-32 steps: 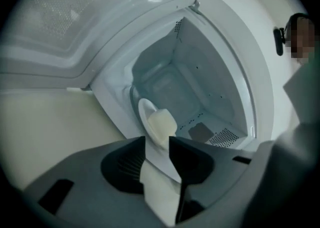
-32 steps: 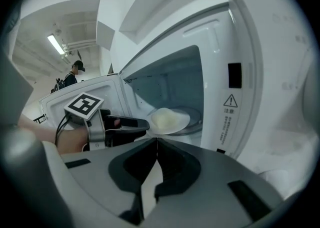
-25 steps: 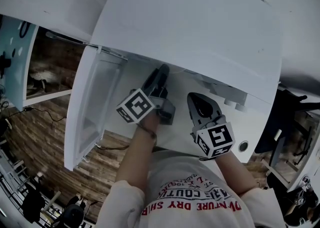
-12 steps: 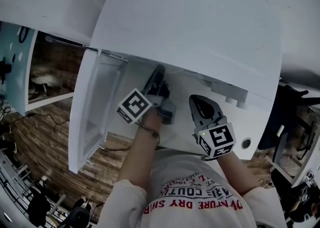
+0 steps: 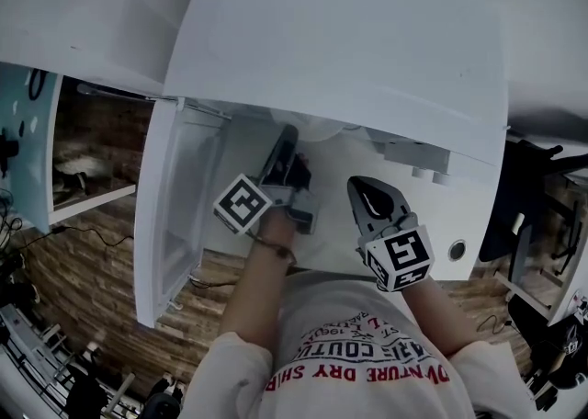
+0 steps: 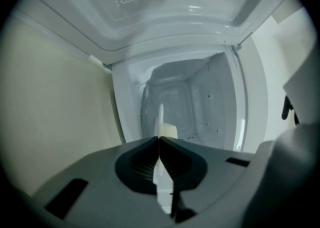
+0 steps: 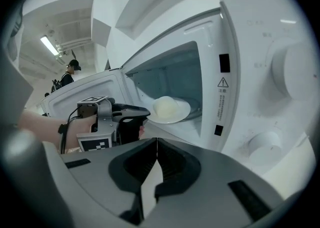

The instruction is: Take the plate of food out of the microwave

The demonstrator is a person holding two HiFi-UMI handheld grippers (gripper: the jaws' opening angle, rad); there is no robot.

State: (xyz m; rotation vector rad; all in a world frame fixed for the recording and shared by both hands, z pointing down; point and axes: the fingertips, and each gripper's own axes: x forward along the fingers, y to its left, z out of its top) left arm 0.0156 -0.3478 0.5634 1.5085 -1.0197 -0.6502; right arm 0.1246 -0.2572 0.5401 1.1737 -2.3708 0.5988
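Observation:
The white plate (image 7: 170,111) with a pale dome of food (image 7: 165,106) sits inside the open microwave (image 7: 235,72). My left gripper (image 7: 141,113) reaches into the cavity at the plate's near rim. In the left gripper view the plate (image 6: 160,117) runs edge-on between the jaws of the left gripper (image 6: 159,141), with the food (image 6: 169,131) just beyond. The jaws are closing and their pads pinch the rim. In the head view the left gripper (image 5: 283,140) goes under the microwave's top (image 5: 349,40), which hides the plate. My right gripper (image 5: 361,185) (image 7: 156,143) hovers in front of the microwave, shut and empty.
The microwave door (image 5: 170,215) (image 7: 75,97) hangs open to the left of my left arm. The control panel with two dials (image 7: 295,69) stands right of the cavity. A wood-pattern floor (image 5: 83,261) lies below. A person (image 7: 67,74) stands far off.
My left gripper has pushed a little deeper into the microwave opening. The right gripper has stayed almost in place in front of the microwave.

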